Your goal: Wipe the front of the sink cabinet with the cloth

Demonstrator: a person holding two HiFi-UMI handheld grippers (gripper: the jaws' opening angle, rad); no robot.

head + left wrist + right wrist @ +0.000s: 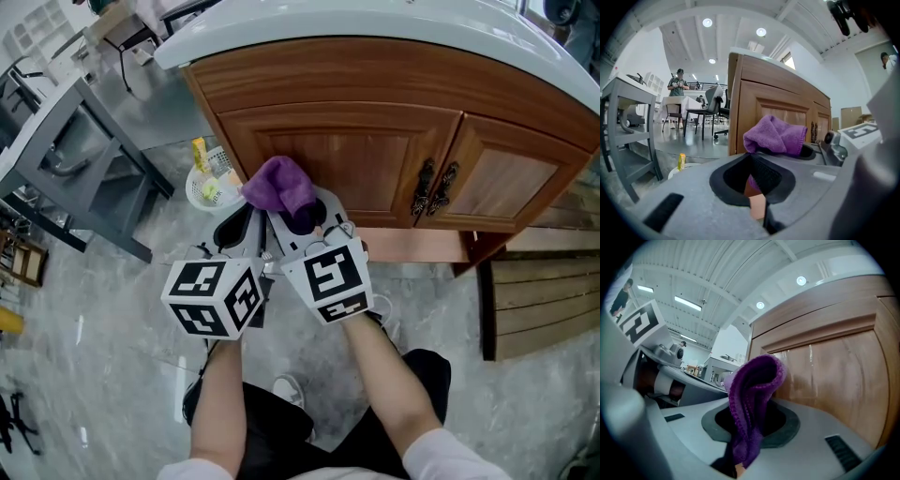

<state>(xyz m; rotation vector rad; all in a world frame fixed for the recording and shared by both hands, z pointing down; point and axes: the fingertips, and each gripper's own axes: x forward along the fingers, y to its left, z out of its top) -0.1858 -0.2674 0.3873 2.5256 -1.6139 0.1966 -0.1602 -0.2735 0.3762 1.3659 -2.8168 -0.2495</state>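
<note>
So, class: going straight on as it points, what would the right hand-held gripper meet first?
Probably the cabinet door; the cloth in the right hand-held gripper would touch it first. Depth is unclear.

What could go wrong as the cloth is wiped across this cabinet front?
1. The cloth is a small wad in the right gripper; its hard jaw tips might scrape the cabinet door.
2. The ornate metal handles at the door seam could snag the cloth.
3. The left gripper sits close alongside and may collide.
</note>
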